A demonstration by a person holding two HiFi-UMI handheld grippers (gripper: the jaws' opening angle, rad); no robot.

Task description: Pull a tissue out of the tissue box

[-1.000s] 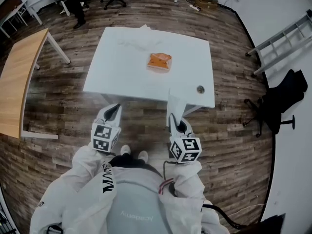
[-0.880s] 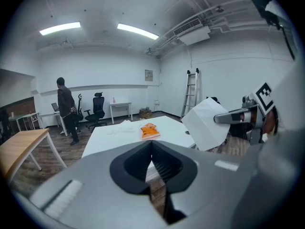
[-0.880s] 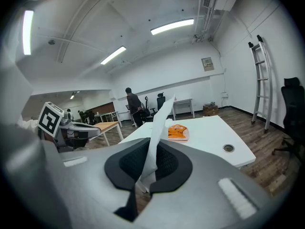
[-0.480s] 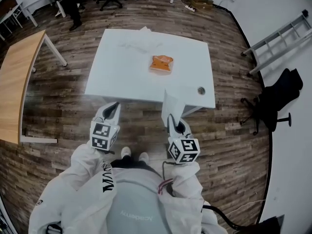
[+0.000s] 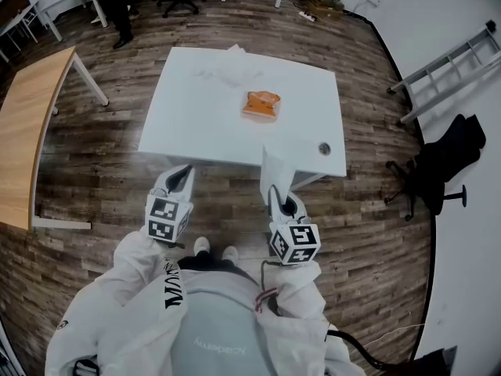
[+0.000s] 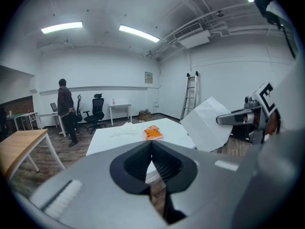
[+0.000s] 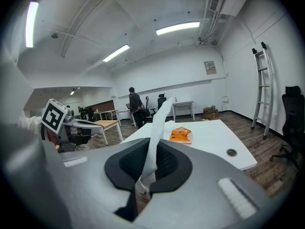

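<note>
Just off the bench's (image 5: 196, 120) near edge, the right hand-held gripper (image 5: 274, 189) pinches a white tissue (image 5: 274, 165) — the left hand-held gripper (image 5: 185, 169) is closed on nothing.

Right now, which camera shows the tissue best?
The left gripper view: the whole tissue faces it, held by the right gripper. The right gripper view sees it edge-on, pinched between the jaws; the head view shows a small white sheet.

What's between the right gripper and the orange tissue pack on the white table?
In the head view, only the white tissue pinched in the right gripper and bare white table lie before the orange tissue pack.
</note>
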